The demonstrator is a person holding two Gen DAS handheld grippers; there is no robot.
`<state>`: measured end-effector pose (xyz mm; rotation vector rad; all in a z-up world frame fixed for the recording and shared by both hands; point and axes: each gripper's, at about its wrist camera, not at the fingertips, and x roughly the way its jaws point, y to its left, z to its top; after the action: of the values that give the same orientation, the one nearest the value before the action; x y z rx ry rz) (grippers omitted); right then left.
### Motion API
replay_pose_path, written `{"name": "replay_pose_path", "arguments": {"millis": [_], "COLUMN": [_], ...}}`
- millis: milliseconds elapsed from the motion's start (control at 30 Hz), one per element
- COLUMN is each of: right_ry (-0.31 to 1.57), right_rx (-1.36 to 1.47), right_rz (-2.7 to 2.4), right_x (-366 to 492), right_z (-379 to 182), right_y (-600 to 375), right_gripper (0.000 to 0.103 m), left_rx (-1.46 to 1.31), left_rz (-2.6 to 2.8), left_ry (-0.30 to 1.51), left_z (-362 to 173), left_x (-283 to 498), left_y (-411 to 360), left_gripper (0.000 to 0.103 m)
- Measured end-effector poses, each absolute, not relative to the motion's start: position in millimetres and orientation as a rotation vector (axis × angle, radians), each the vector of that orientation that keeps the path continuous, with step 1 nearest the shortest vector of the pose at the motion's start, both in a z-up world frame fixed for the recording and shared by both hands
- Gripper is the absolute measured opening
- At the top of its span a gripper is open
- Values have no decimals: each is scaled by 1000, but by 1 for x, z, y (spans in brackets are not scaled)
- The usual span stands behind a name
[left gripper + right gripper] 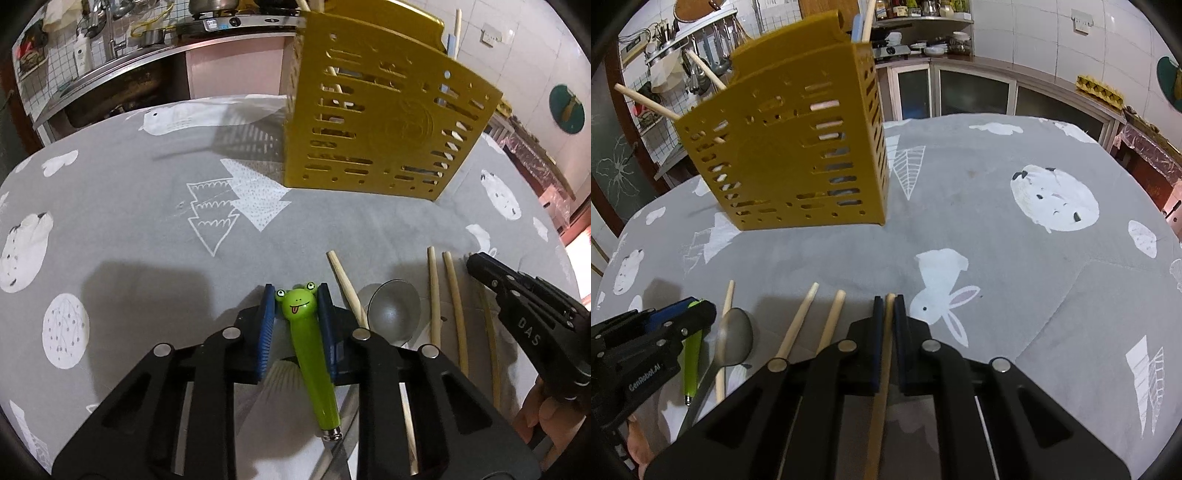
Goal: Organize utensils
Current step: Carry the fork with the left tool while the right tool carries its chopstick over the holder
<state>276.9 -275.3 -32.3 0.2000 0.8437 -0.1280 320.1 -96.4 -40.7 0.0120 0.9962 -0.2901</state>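
Left hand-held gripper [295, 295] has its pads at both sides of the frog-handled utensil [308, 354], which lies on the tabletop [147, 236]; contact looks light. Right hand-held gripper [885, 301] is closed narrow on one chopstick [882, 369]. Yellow utensil holder [380, 122] stands w/ some distance behind. Risk, imo: the round glossy handle slips out when you lift, bc the pads sit near its end.

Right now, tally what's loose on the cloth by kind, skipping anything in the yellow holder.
chopsticks: 4 (one clamped in the right hand-held gripper)
spoon: 1
frog-handled utensil: 1
Total: 6
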Motion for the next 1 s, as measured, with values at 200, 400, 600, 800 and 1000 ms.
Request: {"name": "replay_pose_path", "arguments": {"millis": [200,400,600,800,1000], "right_ry": [763,684,592,495,424], "right_rx": [201,203,201,197,177], "right_rz": [-115,-100,-92,-100,-117], "right_x": [262,245,228,211,200], "right_z": [-6,16,38,56,64], "right_y": [-275,-274,-274,-277,-277], "right_gripper": [5,5,5,5,5], "left_rx": [5,15,30,67,58], "left_rz": [-282,-282,-282,-271,-271], "left_ry": [894,761,654,555,530], "left_z": [-15,21,54,71,78], "left_x": [303,278,259,240,233], "left_y": [-89,-84,-79,-74,-71], "left_gripper": [21,22,22,21,21]}}
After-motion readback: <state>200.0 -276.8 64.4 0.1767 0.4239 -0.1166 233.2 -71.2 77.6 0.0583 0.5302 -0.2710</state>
